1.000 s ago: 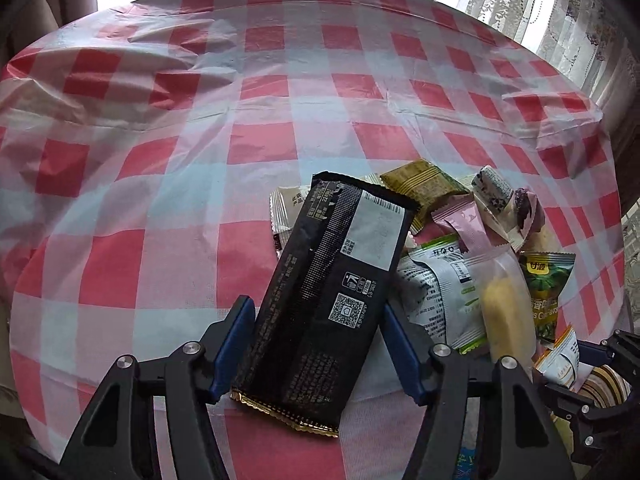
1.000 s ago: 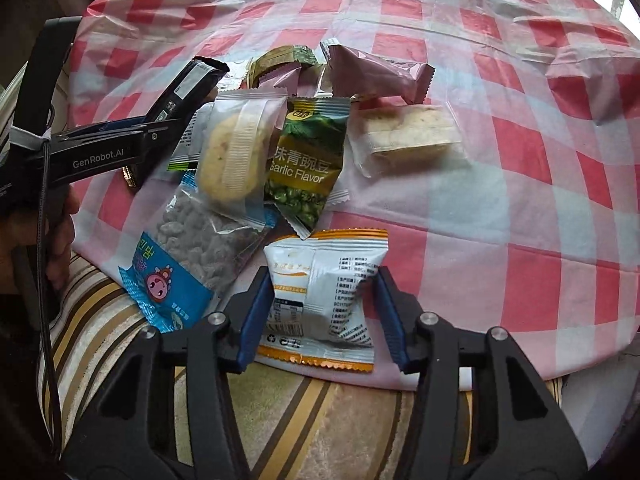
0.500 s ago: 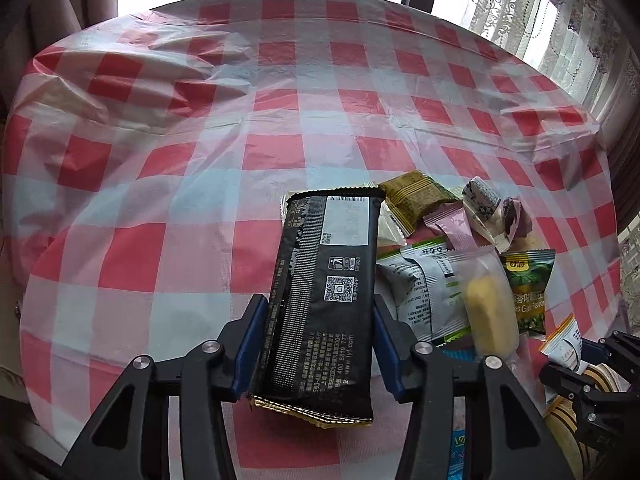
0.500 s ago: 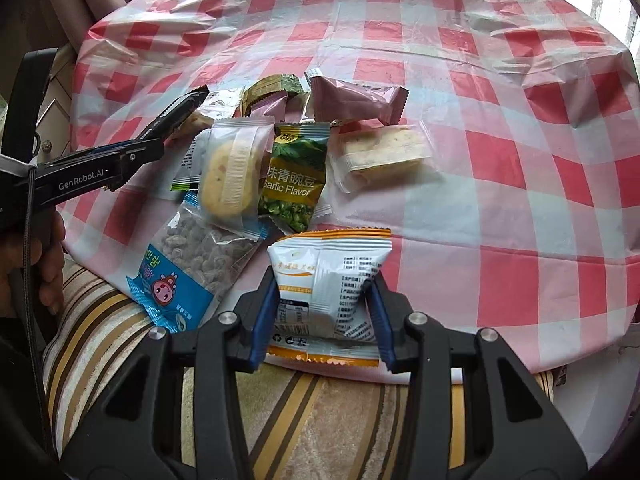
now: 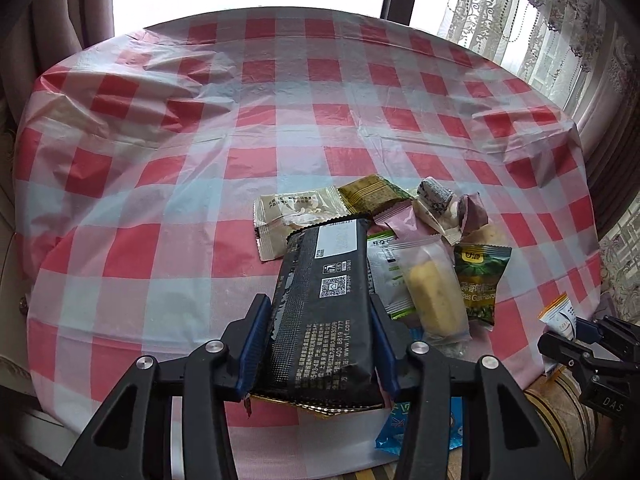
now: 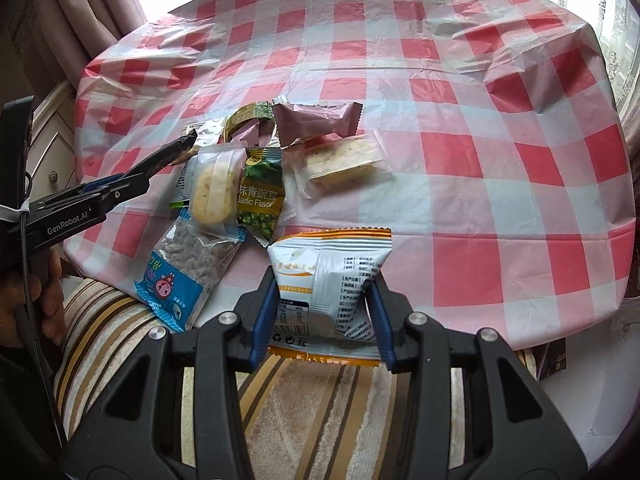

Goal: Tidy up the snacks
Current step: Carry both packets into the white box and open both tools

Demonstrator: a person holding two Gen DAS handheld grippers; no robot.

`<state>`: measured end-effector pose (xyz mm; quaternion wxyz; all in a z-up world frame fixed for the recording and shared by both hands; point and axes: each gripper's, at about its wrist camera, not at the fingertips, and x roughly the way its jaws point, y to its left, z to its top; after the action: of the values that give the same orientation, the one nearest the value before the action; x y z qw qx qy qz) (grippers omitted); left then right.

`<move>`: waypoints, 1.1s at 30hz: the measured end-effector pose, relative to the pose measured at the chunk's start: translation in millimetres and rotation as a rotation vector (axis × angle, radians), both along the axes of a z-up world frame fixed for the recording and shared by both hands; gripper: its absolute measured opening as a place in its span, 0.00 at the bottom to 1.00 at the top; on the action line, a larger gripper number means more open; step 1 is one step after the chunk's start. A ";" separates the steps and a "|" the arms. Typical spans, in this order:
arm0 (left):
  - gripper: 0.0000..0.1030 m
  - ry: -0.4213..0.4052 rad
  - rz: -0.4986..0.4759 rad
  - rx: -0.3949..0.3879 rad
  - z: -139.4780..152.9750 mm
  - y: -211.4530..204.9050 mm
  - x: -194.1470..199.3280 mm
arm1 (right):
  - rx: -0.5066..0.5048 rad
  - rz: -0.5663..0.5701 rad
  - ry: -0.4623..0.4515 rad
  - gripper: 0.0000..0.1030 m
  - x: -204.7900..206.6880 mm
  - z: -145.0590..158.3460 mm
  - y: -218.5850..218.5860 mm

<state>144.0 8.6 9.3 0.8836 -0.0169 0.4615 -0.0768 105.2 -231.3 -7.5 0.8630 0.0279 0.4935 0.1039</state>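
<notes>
Left claw (image 5: pixel 318 344) is staying clamped on the black packet (image 5: pixel 326 304), now lifting it higher off the snack pile (image 6: pixel 248 184) on the checked desk (image 5: pixel 200 140), while right claw (image 6: pixel 322 312) is still gripping the white-orange packet (image 6: pixel 326 276) above the desk's near edge.

Left gripper (image 5: pixel 318 344): fingers closed against both long edges of a black packet (image 5: pixel 324 308), which runs toward 12 o'clock between them.
Left gripper, from the right wrist view (image 6: pixel 120 188): at 9 o'clock, seen side-on, pointing toward 2 o'clock.
Left hand (image 6: pixel 28 300): bare, wrapped around the gripper's handle at the frame's 9 o'clock edge.
Right gripper (image 6: pixel 324 320): fingers pressed on both sides of a white-and-orange packet (image 6: pixel 328 280), pinching it in.
Right gripper, from the left wrist view (image 5: pixel 576 340): at 4 o'clock, only partly in frame.
</notes>
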 end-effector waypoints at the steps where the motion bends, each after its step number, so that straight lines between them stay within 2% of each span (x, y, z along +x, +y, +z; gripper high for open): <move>1: 0.47 -0.002 0.000 0.003 0.7 -2.2 -1.7 | 0.001 -0.003 -0.004 0.45 -1.4 1.3 -2.1; 9: 0.47 -0.025 -0.045 0.000 15.9 -25.7 -15.4 | 0.019 -0.047 -0.016 0.45 -9.8 5.8 -25.6; 17: 0.47 -0.052 -0.133 -0.001 31.9 -69.1 -24.3 | 0.037 -0.114 -0.039 0.45 -23.5 11.8 -60.1; 25: 0.47 -0.065 -0.283 0.008 42.5 -139.3 -33.5 | 0.048 -0.221 -0.049 0.45 -43.1 12.5 -114.4; 33: 0.47 -0.067 -0.466 0.018 46.9 -222.9 -50.7 | 0.034 -0.374 -0.034 0.45 -72.9 4.1 -186.7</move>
<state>93.3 -214.3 56.2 0.8570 0.1005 0.4240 -0.2751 32.3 -417.9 -3.4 0.8749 0.1320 0.4634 -0.0497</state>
